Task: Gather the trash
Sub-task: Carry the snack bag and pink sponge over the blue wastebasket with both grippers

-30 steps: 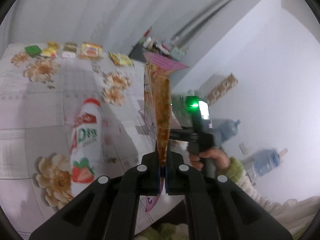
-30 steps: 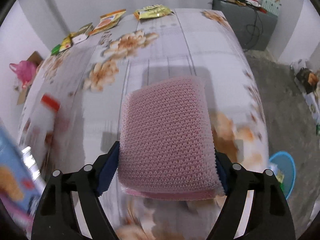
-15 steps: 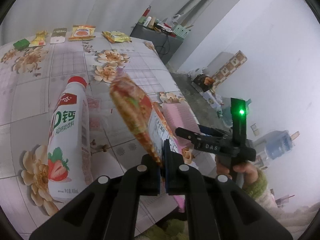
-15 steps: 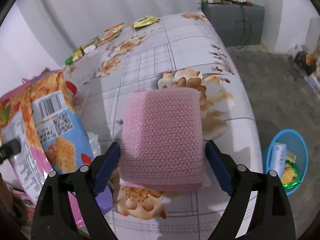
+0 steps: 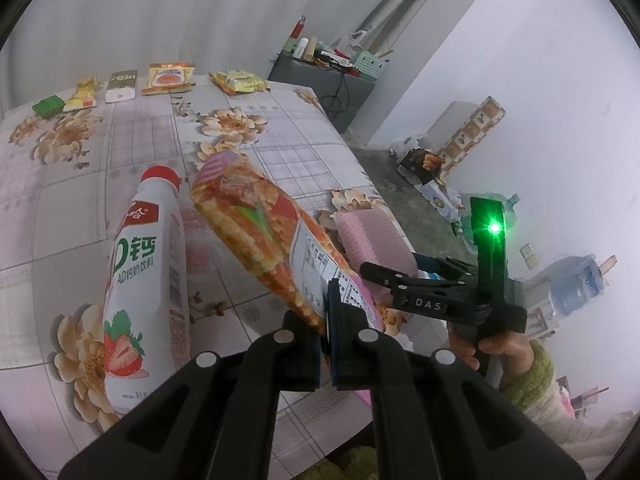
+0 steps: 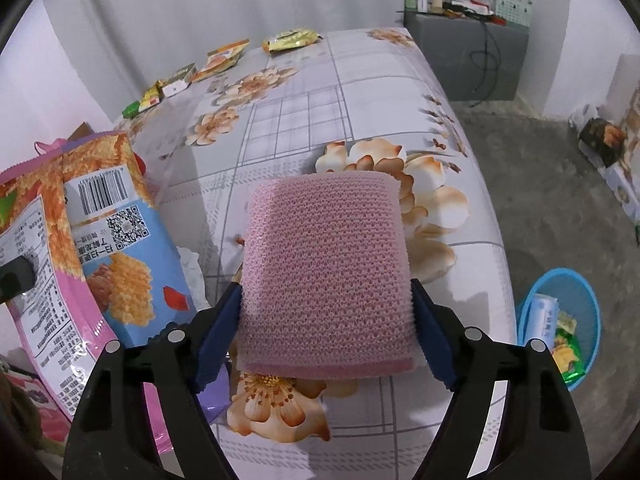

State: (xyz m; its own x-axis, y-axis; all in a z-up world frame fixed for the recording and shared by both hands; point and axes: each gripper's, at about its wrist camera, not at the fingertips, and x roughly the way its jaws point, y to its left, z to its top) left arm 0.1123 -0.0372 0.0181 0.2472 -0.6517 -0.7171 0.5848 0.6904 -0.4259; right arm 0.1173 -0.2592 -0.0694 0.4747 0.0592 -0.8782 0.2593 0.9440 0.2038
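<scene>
My left gripper [image 5: 326,320] is shut on the lower edge of an orange and pink snack bag [image 5: 260,232], which leans up and to the left over the table. The same bag [image 6: 100,240] fills the left of the right wrist view. My right gripper [image 6: 326,300] has a pink mesh sponge [image 6: 326,272] between its blue pads, which press on both its sides while the jaws are closing. The sponge hangs above the flowered tablecloth [image 6: 360,80]. In the left wrist view the right gripper [image 5: 400,280] and sponge [image 5: 368,236] sit just right of the bag.
A white strawberry drink bottle [image 5: 144,280] lies on the table left of the bag. Several snack packets [image 5: 168,78] line the far edge. A blue basket [image 6: 584,292] holding wrappers stands on the floor at the right. A grey cabinet [image 6: 468,52] is behind the table.
The snack bag has tipped from upright to leaning left and lower over the table. The right gripper with the sponge has drawn back to the table's near end, bringing the blue basket into view.
</scene>
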